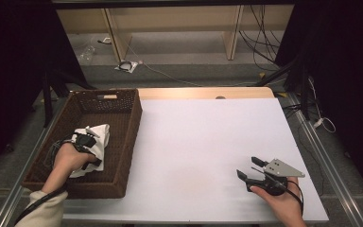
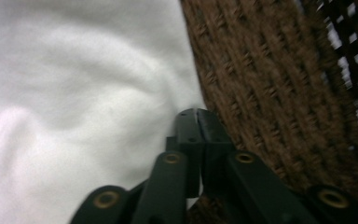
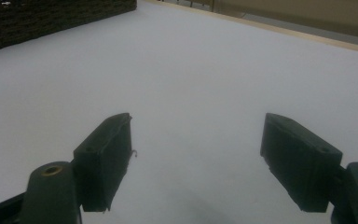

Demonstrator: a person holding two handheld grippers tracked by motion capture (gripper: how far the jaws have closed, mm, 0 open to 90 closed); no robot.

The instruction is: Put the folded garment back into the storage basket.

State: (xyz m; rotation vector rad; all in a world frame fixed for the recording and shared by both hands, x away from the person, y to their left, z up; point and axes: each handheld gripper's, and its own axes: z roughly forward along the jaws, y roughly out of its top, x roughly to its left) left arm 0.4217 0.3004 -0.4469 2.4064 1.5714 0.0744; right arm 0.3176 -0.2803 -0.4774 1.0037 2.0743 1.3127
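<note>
High view: a white surface (image 1: 194, 151) carries a brown woven basket (image 1: 123, 142) at its left edge. Inside lies a crumpled white cloth (image 1: 101, 135). The left gripper (image 1: 87, 137) is down on the cloth, jaws pressed together at its edge, though any pinch is unclear. The right gripper (image 1: 250, 168) rests spread, well apart. Likely next: lift the cloth out.

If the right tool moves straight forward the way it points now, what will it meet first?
The way over the white table looks free before the open right tool. Far ahead, probably the brown basket, though depth is unclear.
</note>
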